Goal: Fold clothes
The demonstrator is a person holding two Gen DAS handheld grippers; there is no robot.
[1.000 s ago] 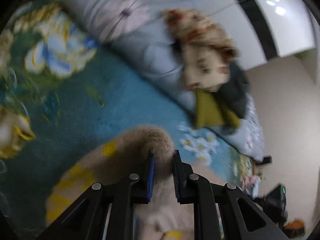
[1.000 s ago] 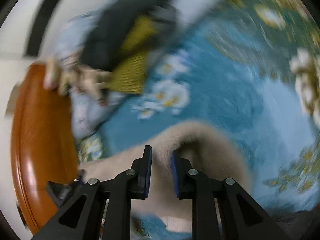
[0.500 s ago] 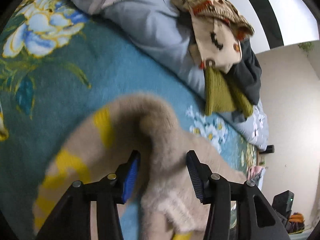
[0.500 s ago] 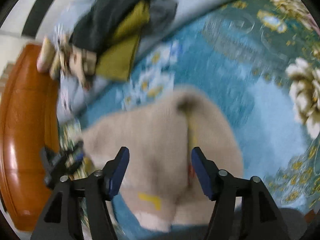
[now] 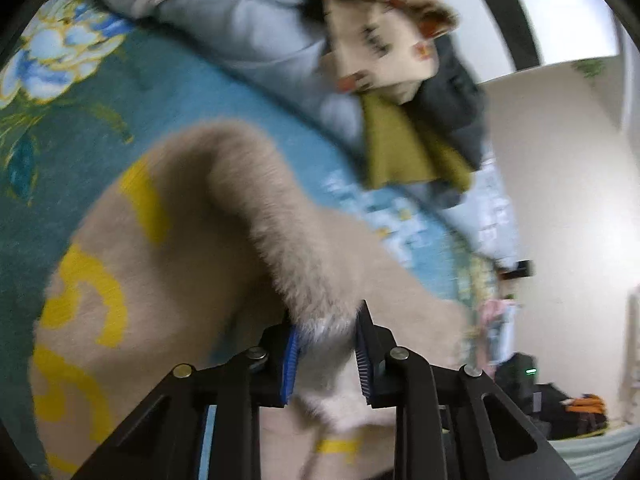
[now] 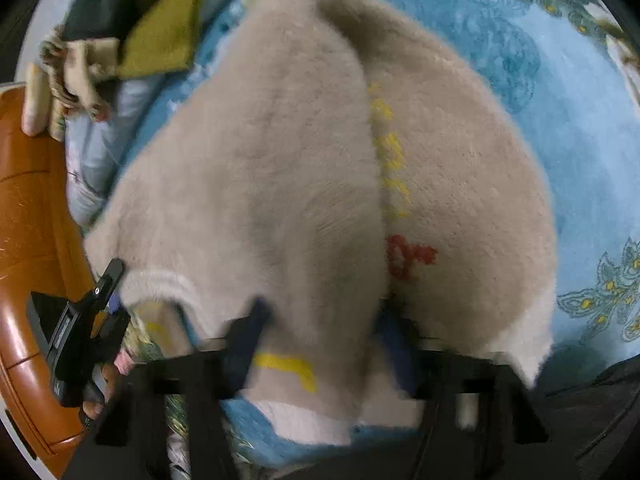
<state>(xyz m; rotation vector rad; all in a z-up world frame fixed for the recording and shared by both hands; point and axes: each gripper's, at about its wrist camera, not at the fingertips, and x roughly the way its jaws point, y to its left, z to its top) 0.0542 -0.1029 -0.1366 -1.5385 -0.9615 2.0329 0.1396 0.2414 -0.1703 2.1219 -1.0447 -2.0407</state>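
Note:
A fuzzy beige sweater [image 5: 168, 264] with yellow lettering lies on a blue floral bedspread [image 5: 72, 128]. It also fills the right wrist view [image 6: 304, 168], with yellow and red stitching along a fold. My left gripper [image 5: 326, 336] has a raised ridge of the sweater between its pads, which stand a little apart. My right gripper [image 6: 324, 332] is open wide, blurred, with the sweater's lower part lying between and over its fingers. The left gripper shows in the right wrist view [image 6: 80, 332] at the sweater's white cuff.
A pile of clothes, olive [image 5: 400, 148], dark grey and patterned cream [image 5: 380, 36], lies on a pale blue pillow [image 5: 248, 20] at the far side. The same pile sits top left in the right wrist view [image 6: 160, 24]. An orange wooden bed frame [image 6: 28, 208] runs along the left.
Both grippers opened from their pinch on the sweater. The right one stays wide and has moved closer over it. The left one has narrowed again around a ridge of fabric.

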